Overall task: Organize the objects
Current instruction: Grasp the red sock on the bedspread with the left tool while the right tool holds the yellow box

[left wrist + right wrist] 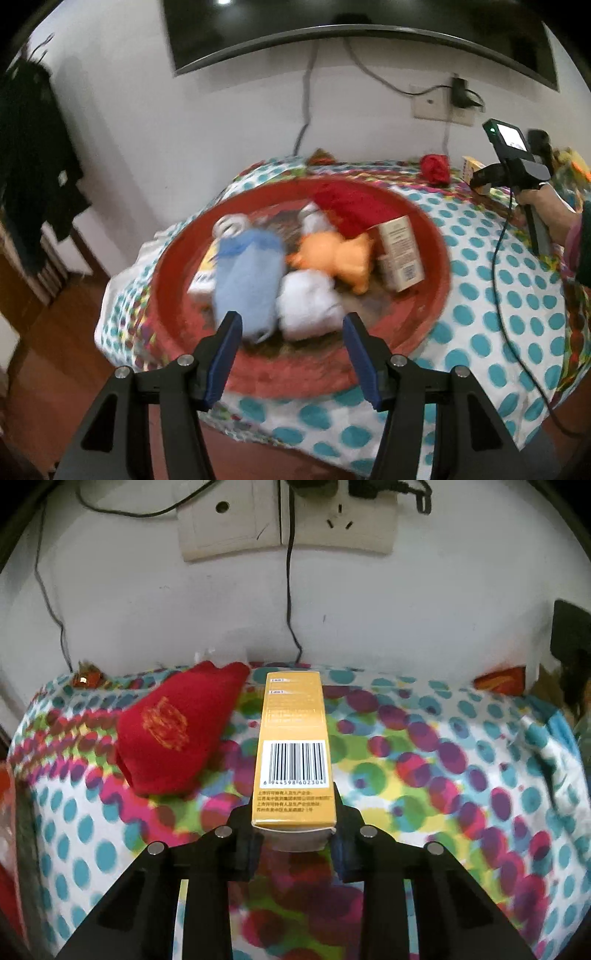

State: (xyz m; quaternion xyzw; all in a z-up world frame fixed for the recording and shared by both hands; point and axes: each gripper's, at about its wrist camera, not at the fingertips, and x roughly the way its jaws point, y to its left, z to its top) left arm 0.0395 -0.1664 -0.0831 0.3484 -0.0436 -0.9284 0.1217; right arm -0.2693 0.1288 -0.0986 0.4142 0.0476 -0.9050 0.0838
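A round red basin (417, 328) on the dotted cloth holds a light blue sock (247, 280), a white sock (308, 308), an orange plush toy (340, 258), a red cloth (351, 206) and a beige box (400, 253). My left gripper (291, 328) is open and empty over the basin's near rim, its fingertips beside the blue and white socks. My right gripper (295, 812) is shut on a yellow box (293, 738) with a barcode, held over the table near the wall. A folded red sock (173, 734) lies just left of that box.
The table has a polka-dot cloth (443, 775). A wall with sockets (284, 520) and hanging cables stands right behind it. A dark TV (332, 22) hangs above. The right hand-held gripper unit (517, 166) and a red rolled item (436, 168) show at the far right. Wooden floor (55, 350) lies at the left.
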